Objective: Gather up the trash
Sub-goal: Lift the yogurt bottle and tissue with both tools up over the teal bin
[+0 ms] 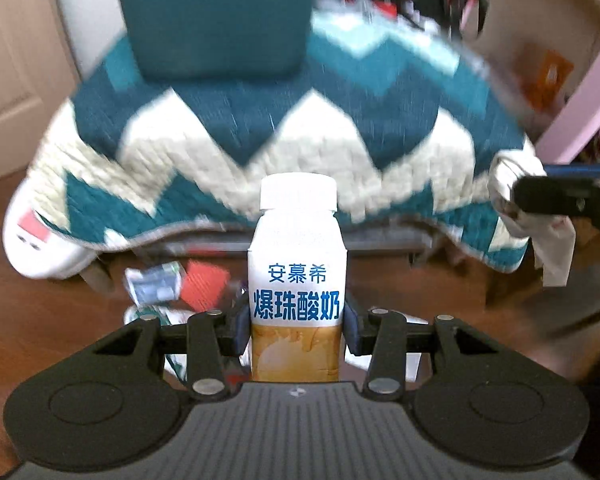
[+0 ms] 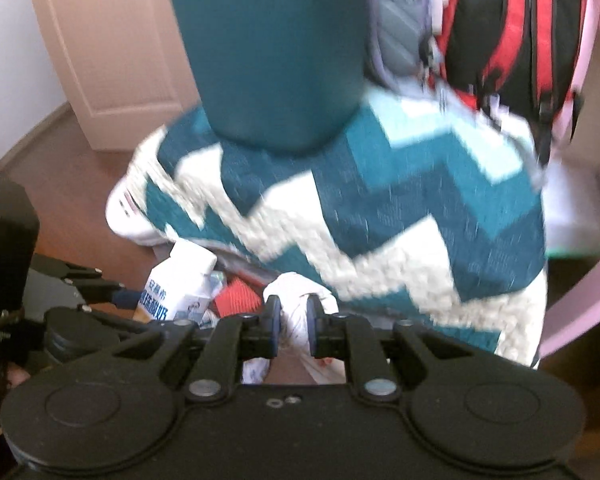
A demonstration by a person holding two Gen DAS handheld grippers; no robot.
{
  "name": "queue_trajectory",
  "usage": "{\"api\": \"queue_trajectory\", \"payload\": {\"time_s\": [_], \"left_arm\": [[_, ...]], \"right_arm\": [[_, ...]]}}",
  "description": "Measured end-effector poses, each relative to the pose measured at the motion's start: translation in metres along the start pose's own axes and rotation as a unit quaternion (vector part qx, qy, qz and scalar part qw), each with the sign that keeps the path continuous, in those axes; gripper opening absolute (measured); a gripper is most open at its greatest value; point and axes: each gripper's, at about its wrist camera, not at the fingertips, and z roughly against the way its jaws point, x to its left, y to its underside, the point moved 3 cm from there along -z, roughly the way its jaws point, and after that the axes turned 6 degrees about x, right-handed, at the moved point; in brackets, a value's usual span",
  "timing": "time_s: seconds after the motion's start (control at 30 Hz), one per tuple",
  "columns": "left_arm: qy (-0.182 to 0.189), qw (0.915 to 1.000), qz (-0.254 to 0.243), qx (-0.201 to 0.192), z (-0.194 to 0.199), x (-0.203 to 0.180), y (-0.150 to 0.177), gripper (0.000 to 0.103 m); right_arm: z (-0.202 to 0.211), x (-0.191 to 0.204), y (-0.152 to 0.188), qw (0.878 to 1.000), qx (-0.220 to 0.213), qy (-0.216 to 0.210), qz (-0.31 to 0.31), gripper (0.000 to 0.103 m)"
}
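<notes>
My left gripper (image 1: pixel 297 330) is shut on a white yogurt bottle (image 1: pixel 298 264) with blue Chinese lettering and an orange base, held upright above the floor. The same bottle (image 2: pixel 180 280) shows at the left of the right wrist view. My right gripper (image 2: pixel 293 326) is shut on a crumpled white tissue (image 2: pixel 298 290). That tissue (image 1: pixel 540 216) hangs from the right gripper at the right edge of the left wrist view. More litter lies on the wooden floor below: a small blue-green packet (image 1: pixel 154 282) and a red piece (image 1: pixel 202 286), the latter also seen as a red piece (image 2: pixel 238 298) beside my right fingers.
A chair with a teal back (image 1: pixel 216 16) and a teal-and-white zigzag cushion (image 1: pixel 292 136) fills the middle of both views. A red and black backpack (image 2: pixel 512 28) stands behind it. A beige door (image 2: pixel 104 48) is at the left, a pink frame (image 1: pixel 588 92) at the right.
</notes>
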Motion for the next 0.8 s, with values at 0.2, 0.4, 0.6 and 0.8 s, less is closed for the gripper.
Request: {"api": "queue_trajectory", "payload": {"time_s": [0.2,0.4,0.6,0.8], "left_arm": [[-0.005,0.9982,0.014,-0.058,0.067,0.015,-0.032,0.043],[-0.004,0.9929,0.015,-0.118,0.129,0.024,-0.071,0.044],[-0.004,0.9837,0.011,-0.179,0.186,0.032,-0.113,0.044],[-0.004,0.9705,0.007,-0.241,0.236,0.039,-0.158,0.044]], "right_arm": [[0.057,0.025,-0.036,0.998,-0.068,0.001,0.010,0.013],[0.100,0.045,-0.075,0.991,-0.132,-0.004,0.024,0.013],[0.129,0.054,-0.120,0.983,-0.184,-0.007,0.028,0.013],[0.152,0.053,-0.171,0.973,-0.229,-0.020,0.009,0.013]]}}
